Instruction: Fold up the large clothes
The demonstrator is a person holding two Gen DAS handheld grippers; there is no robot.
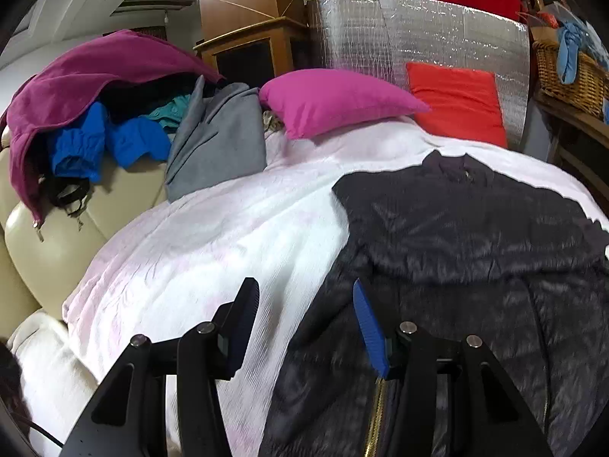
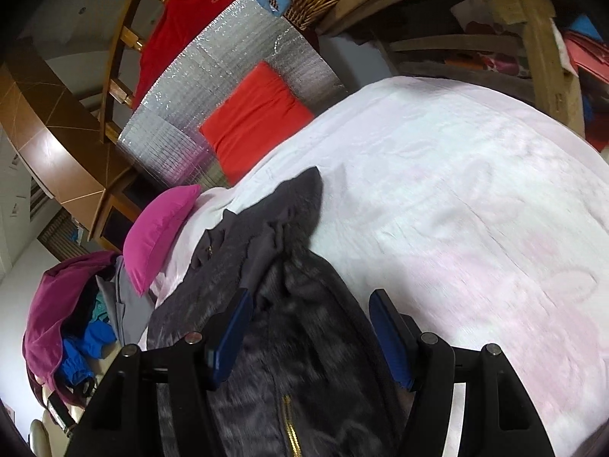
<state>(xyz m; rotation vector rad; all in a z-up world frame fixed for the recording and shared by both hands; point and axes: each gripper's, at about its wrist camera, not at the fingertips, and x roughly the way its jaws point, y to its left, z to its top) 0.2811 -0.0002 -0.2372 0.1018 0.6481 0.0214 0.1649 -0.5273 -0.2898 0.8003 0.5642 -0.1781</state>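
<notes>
A dark quilted jacket (image 1: 468, 228) lies spread on the white bedspread (image 1: 198, 251), collar toward the pillows, its gold zipper (image 1: 375, 419) running down near the bottom of both views. In the left wrist view the body looks fairly flat, with one sleeve reaching out to the side; in the right wrist view the fabric near the collar is bunched and one flap juts out over the spread. The left gripper (image 1: 304, 327) hangs above the jacket's edge with its jaws wide apart and nothing between them; one finger is over the white spread, the other over the dark fabric. The right gripper (image 2: 310, 337) is also wide, empty, and sits over the jacket body near the zipper. Whether either one touches the cloth I cannot tell. Judging from this, the fold itself has hardly started: the jacket is laid out but no clean fold shows, the sleeves are not tucked in, and the halving of the body is still to do. More work waits beyond that, since a pile of clothes (image 1: 95, 122) sits on the cream sofa (image 1: 49, 236) beside the bed, near a pink pillow (image 1: 335, 101) and a red one (image 1: 456, 103).
</notes>
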